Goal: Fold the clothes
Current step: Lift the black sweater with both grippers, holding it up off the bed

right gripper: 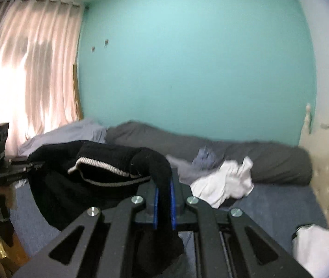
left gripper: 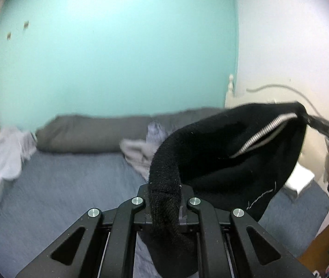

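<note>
From my left gripper [left gripper: 164, 210], clamped on the black garment [left gripper: 233, 153], cloth stretches rightward to my other gripper. From my right gripper [right gripper: 164, 203], likewise clamped, it stretches leftward, hanging above the bed [right gripper: 280, 208].

Black garment [left gripper: 233, 153] hides both tools' pad faces; bed clothes [right gripper: 224, 183] are motion-blurred
</note>
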